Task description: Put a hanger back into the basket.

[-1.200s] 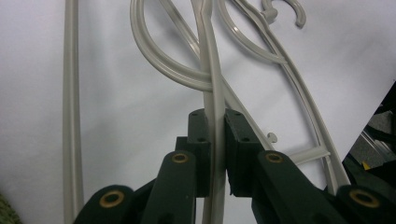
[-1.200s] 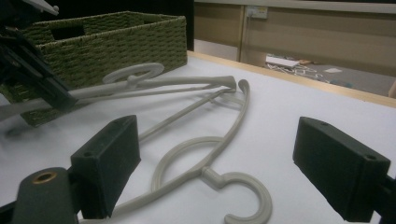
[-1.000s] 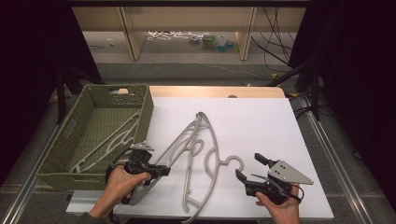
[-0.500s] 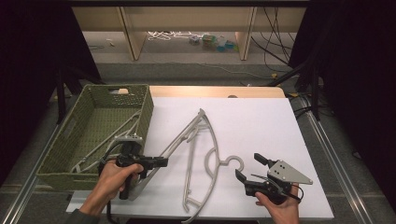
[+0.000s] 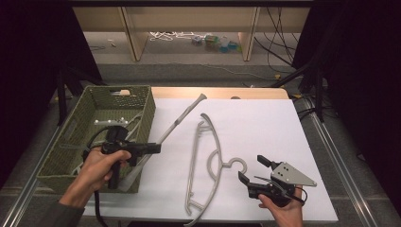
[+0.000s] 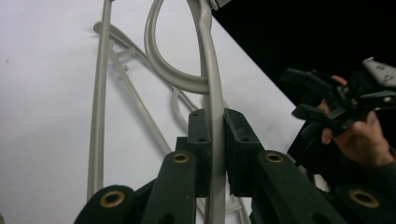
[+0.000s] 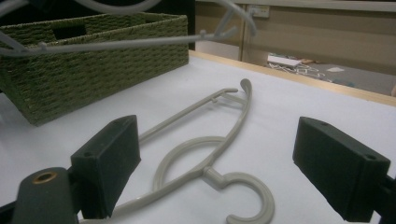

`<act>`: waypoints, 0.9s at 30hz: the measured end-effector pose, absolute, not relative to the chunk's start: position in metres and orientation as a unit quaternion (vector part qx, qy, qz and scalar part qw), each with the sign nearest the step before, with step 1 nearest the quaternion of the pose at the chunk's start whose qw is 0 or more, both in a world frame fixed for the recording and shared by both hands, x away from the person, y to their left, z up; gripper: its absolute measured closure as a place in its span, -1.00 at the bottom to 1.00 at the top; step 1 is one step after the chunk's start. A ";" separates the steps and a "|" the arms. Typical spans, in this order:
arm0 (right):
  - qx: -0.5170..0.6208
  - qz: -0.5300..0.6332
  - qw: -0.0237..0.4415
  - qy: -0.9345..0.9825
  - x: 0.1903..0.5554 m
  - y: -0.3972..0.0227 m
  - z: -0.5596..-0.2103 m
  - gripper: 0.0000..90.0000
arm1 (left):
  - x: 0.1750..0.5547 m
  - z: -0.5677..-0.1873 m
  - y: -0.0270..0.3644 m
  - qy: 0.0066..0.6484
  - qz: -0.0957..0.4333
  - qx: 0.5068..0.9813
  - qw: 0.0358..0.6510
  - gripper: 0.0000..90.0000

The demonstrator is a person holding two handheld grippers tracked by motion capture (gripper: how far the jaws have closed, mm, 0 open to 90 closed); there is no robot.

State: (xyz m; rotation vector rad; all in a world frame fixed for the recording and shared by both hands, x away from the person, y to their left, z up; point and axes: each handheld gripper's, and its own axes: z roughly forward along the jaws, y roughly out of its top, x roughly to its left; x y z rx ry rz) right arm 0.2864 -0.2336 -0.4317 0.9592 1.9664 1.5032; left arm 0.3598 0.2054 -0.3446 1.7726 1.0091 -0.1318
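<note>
In the high view my left gripper (image 5: 157, 148) hovers by the near right corner of the green wicker basket (image 5: 147, 117), shut on a grey plastic hanger (image 5: 182, 118) that slants up and away over the white table. The left gripper view has both jaws (image 6: 215, 135) pressed on that hanger's arm (image 6: 205, 70). A second grey hanger (image 5: 194, 163) lies flat on the table. My right gripper (image 5: 254, 169) rests open at the table's front, just right of that hanger's hook (image 7: 243, 186), with nothing between its pads (image 7: 107, 158).
More grey hangers (image 5: 111, 122) lie inside the basket. The white table top (image 5: 255, 123) has bare room at the back right. Beyond the far wooden edge there is a floor with shelving legs and cables (image 5: 279, 52).
My left gripper has risen and shifted left toward the basket, lifting its hanger off the table and off the other hanger. The right gripper has stayed put.
</note>
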 end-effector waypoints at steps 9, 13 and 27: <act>0.351 0.546 0.241 0.721 0.287 -0.233 -0.431 -0.65 | 0.361 -0.309 0.228 0.423 -0.037 0.729 0.538 0.82; 0.351 0.546 0.242 0.722 0.287 -0.233 -0.431 -0.65 | 0.361 -0.300 0.238 0.428 -0.035 0.720 0.545 0.82; 0.351 0.546 0.244 0.721 0.287 -0.233 -0.431 -0.65 | 0.360 -0.288 0.276 0.447 -0.011 0.703 0.553 0.82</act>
